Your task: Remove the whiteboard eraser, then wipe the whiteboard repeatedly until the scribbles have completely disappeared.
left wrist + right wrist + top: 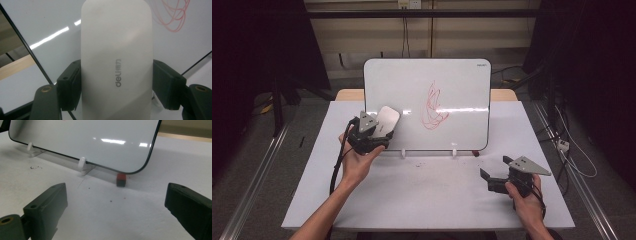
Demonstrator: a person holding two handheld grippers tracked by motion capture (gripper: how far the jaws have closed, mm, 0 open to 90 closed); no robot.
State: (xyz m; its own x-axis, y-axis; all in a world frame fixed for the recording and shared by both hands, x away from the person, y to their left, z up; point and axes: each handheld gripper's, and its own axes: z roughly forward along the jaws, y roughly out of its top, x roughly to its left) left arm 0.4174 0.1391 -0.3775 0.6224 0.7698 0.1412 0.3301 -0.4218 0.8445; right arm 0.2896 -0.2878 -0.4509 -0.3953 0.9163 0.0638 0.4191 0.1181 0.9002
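I have the white deli board eraser pinched in my left gripper at the whiteboard's lower left, the red scribble unwiped and well to its right, my right gripper spread on the table.

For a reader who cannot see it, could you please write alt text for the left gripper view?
A pale grey eraser with a printed logo is clamped upright between the left gripper's two black jaws. Behind it stands a whiteboard with a red scribble at the upper right, and the white table lies below.
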